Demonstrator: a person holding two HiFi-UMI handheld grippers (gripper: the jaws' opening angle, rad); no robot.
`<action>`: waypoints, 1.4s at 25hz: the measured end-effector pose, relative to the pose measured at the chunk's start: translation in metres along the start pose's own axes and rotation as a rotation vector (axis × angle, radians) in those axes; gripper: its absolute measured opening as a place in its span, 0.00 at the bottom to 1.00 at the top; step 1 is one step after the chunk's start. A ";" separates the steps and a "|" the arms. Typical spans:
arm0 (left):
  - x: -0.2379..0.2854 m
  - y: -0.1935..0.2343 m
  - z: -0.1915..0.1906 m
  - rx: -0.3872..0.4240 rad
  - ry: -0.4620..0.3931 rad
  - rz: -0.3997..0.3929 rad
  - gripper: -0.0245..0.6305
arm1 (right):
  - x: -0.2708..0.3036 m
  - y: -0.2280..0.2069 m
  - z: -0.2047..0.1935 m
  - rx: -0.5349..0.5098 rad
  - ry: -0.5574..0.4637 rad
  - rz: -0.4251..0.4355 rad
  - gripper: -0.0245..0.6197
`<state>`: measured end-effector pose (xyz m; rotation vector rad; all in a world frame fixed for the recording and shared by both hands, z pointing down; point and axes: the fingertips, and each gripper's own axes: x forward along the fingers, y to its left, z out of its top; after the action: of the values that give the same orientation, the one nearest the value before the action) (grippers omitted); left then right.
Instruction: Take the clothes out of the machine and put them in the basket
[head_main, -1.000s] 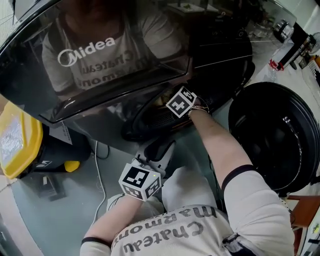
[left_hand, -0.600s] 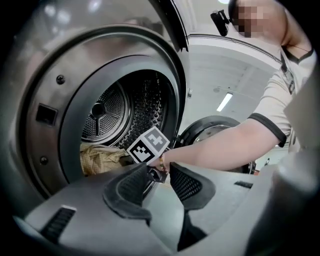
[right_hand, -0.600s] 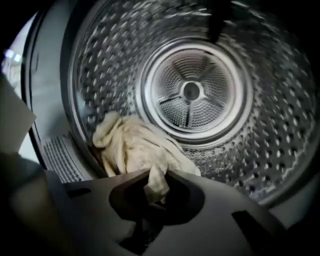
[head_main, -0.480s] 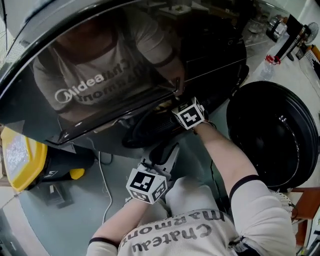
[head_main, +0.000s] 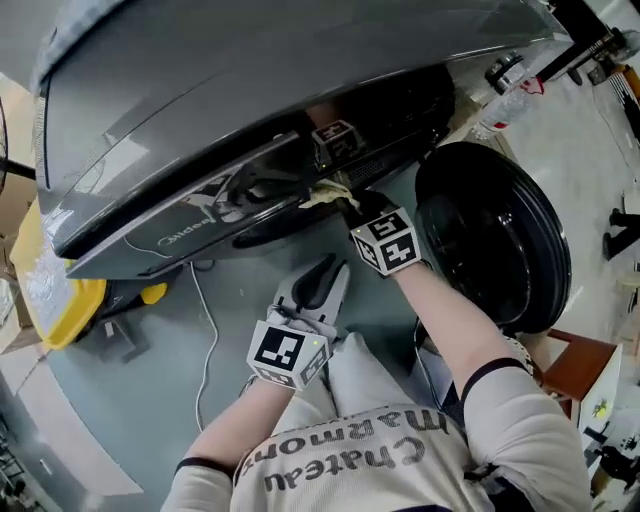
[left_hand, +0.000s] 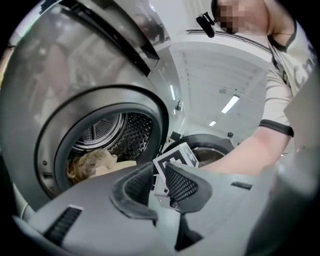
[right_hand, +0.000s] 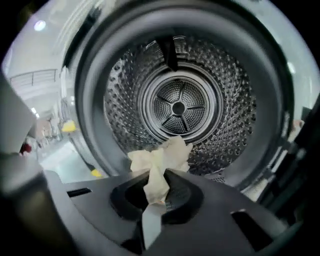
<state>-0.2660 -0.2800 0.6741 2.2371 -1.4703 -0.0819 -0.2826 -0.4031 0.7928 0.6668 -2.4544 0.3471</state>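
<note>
Cloth is pinched between the right gripper's fingers, bunching beyond them.

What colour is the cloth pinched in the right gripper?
Pale cream, plain. The cloth shows best in the right gripper view.

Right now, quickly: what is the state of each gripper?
Left gripper: open, jaws have just been closing, nothing between them.
Right gripper: shut on a cream cloth.
</note>
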 end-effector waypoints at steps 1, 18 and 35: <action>-0.006 -0.005 0.009 -0.015 0.007 0.008 0.15 | -0.011 0.007 0.004 0.016 0.009 0.011 0.11; -0.081 -0.105 0.204 -0.048 -0.086 0.155 0.13 | -0.211 0.083 0.127 0.334 -0.076 0.112 0.10; -0.150 -0.174 0.345 0.070 -0.193 0.091 0.10 | -0.390 0.121 0.265 0.434 -0.389 0.166 0.10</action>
<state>-0.2826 -0.2091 0.2660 2.2667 -1.6979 -0.2271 -0.1890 -0.2520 0.3396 0.7643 -2.8414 0.9099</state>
